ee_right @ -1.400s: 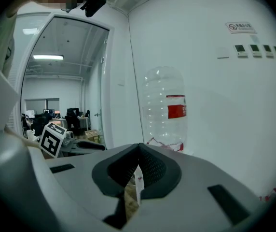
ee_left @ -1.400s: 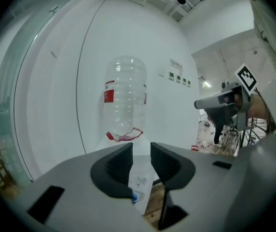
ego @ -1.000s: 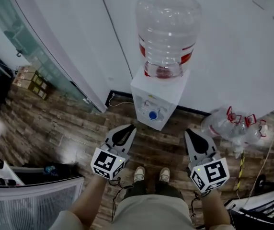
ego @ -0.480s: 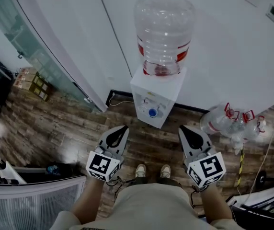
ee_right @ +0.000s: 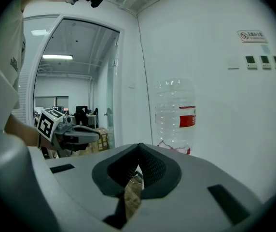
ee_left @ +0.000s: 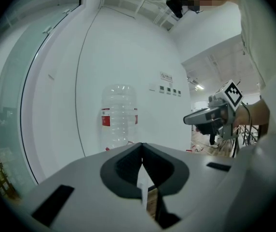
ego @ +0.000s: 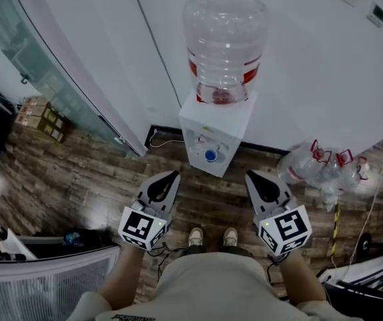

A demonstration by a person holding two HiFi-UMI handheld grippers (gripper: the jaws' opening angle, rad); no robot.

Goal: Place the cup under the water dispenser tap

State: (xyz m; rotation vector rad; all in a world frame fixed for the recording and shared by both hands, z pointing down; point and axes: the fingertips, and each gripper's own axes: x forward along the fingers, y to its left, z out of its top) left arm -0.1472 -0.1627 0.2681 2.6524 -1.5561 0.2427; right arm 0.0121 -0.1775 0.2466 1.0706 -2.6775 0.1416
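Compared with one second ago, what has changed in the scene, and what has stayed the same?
Very little. The head view slid slightly, so the left claw, the right claw and the water dispenser sit a bit further left in the picture. Nothing was taken hold of or let go. Both claws are shut and empty, still side by side before the dispenser; no cup is in view.

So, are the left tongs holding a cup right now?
No, the left tongs are shut tip to tip, with nothing between them.

water dispenser [ego: 226,127]: white | bottle [ego: 223,39]: clear, red label | floor [ego: 78,179]: brown wood planks | wall [ego: 312,65]: white
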